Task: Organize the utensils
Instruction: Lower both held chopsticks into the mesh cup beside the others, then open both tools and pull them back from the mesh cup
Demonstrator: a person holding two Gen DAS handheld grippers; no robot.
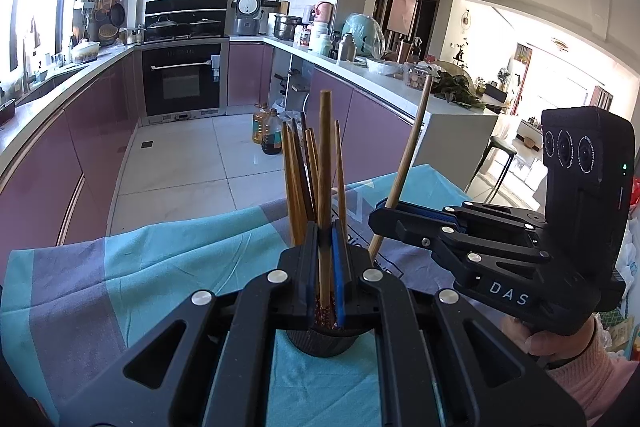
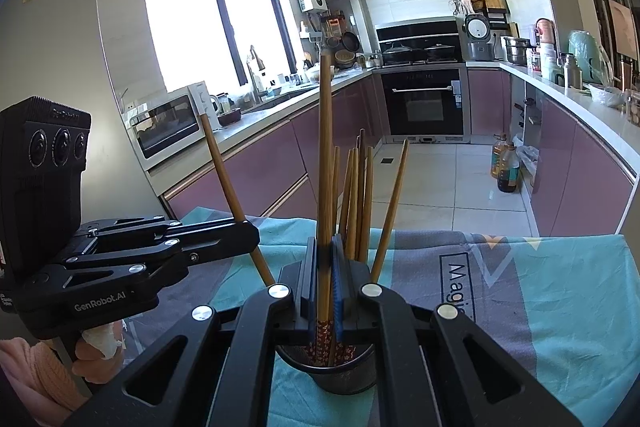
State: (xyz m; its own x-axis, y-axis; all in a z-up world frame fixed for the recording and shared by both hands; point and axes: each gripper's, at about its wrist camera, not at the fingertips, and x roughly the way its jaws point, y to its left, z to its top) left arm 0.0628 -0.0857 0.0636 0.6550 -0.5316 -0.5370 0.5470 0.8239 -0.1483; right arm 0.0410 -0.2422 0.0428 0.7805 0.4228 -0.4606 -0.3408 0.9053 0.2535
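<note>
Left gripper: one chopstick is clamped upright.
Right gripper: another chopstick is clamped.
Black cup: rim is seen only from the right wrist.

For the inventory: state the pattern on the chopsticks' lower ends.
Dark red with small floral print on the chopsticks; clearest in the right wrist view.

A home kitchen: mauve cabinets under pale worktops, a built-in oven, a rice cooker, and a living room beyond.
</note>
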